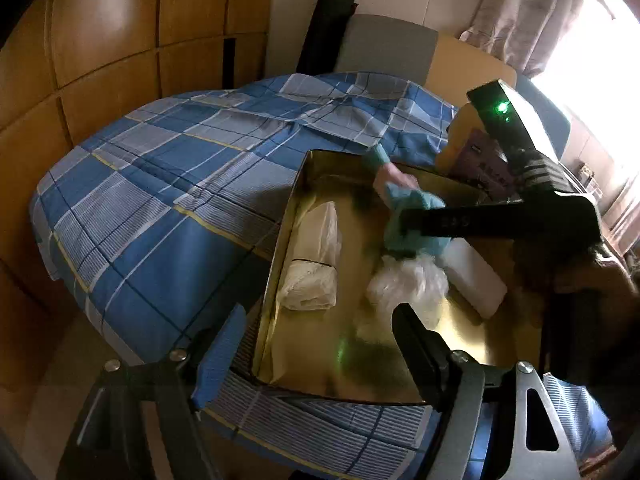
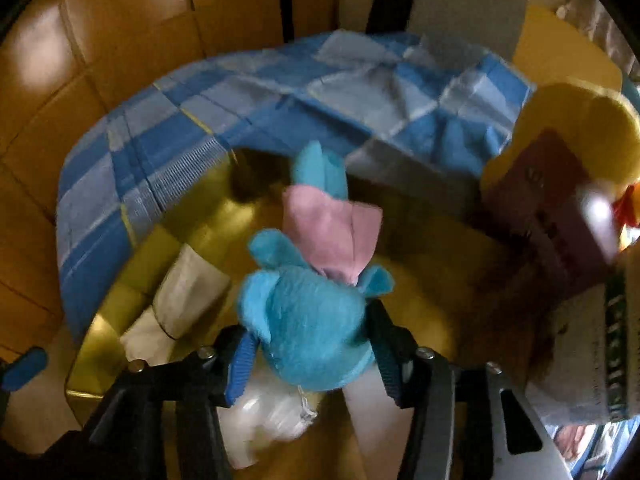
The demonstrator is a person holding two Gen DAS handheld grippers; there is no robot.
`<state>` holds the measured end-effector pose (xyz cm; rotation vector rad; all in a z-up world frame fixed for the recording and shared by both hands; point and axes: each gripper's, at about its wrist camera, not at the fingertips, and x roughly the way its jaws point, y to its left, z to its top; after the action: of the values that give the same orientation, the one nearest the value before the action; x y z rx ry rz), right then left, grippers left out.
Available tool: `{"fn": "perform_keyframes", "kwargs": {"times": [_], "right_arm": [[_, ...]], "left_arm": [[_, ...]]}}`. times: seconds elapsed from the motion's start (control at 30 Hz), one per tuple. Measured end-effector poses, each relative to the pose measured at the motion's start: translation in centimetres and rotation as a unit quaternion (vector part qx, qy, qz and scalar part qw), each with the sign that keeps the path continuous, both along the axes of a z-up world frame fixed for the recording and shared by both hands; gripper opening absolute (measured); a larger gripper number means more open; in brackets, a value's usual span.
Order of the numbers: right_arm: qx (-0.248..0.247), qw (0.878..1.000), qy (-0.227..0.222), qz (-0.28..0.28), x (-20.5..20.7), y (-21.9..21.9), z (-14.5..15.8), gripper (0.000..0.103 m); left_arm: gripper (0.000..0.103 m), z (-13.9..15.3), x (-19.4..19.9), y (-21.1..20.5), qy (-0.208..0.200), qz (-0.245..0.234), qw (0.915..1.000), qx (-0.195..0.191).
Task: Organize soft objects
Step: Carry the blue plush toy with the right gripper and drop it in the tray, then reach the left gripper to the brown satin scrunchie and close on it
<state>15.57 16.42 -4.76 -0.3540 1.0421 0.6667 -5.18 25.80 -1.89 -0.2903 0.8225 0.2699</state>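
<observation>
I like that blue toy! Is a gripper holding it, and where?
The right gripper has the toy by its head; the left gripper holds nothing.

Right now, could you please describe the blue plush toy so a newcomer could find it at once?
On the plaid bed lies an open gold box. The toy hangs over its middle, between the right claw pads. Its neighbours are white bundles; it alone is fuzzy turquoise with a pink body.
</observation>
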Motion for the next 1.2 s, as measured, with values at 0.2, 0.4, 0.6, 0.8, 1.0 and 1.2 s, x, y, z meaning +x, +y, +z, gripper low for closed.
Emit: {"fn": "perform_keyframes", "kwargs": {"times": [0.2, 0.4, 0.6, 0.8, 1.0, 1.2], "right_arm": [[0.052, 0.998, 0.013, -0.015, -0.8, -1.9, 1.9, 0.069], [0.089, 0.995, -0.005, -0.034, -2.1, -4.1, 4.2, 0.070], [0.097, 0.994, -0.042, -0.040, -4.7, -7.2, 5.4, 0.070], [0.097, 0.992, -0.067, -0.052, -7.0, -10.4, 5.8, 0.070], [0.106, 0.988, -0.077, -0.082, -8.2, -14.3, 6.1, 0.070], [0.118, 0.980, -0.085, -0.135, -8.2, -19.4, 6.7, 0.070]], "left_arm": [[0.078, 0.2, 0.1, -0.3, -0.003, -0.001, 1.0000, 0.006], [0.078, 0.7, 0.0, -0.7, -0.006, -0.003, 0.9999, 0.013], [0.078, 1.2, -0.1, -1.8, -0.009, -0.015, 0.9995, 0.027], [0.078, 1.7, 0.0, -3.2, -0.012, -0.032, 0.9986, 0.041], [0.078, 1.8, 0.3, -4.7, -0.009, -0.051, 0.9974, 0.050], [0.078, 1.8, 0.6, -6.4, -0.006, -0.072, 0.9958, 0.056]]}}
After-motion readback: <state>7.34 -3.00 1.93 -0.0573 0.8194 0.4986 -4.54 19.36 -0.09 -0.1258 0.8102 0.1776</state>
